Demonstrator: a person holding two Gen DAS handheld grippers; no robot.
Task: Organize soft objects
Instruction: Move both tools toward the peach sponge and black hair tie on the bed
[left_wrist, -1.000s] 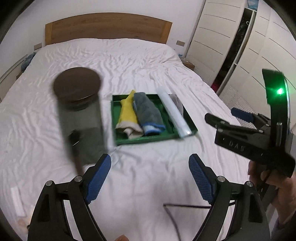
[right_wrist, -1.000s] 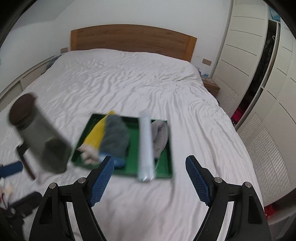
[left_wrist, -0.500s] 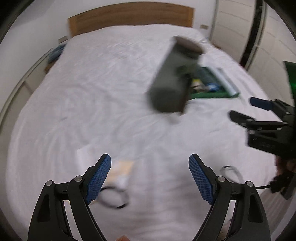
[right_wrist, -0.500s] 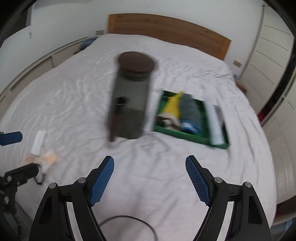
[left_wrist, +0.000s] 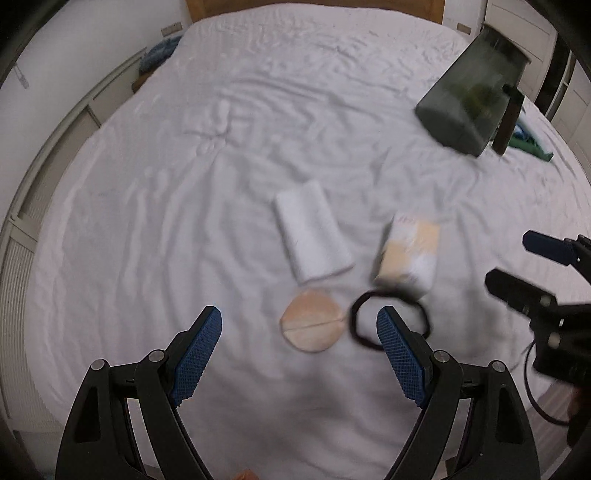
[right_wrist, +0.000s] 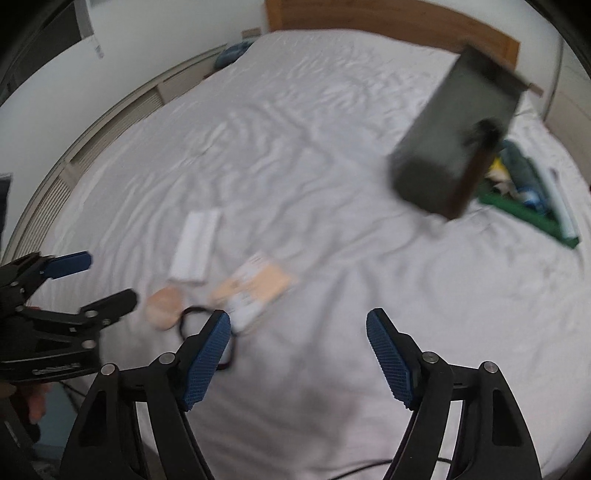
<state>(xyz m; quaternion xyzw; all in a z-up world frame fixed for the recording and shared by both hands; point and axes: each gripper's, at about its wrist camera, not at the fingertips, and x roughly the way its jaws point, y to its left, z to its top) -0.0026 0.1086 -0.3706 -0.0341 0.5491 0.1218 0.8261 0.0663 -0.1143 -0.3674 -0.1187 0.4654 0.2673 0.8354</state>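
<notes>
On the white bed lie a folded white cloth, a round beige puff, a black hair band and a peach-and-white packet. My left gripper is open and empty just in front of the puff and band. My right gripper is open and empty, right of the same items: cloth, puff, band, packet. A green tray holding rolled cloths lies far right.
A dark glass jar with a brown lid and handle stands between the loose items and the tray; it also shows in the right wrist view. A wooden headboard is at the far end. A cable hangs by the right gripper.
Both views have swung left, away from the green tray and jar, toward the loose cloth, puff, band and packet near the bed's front. Both grippers stayed open.
</notes>
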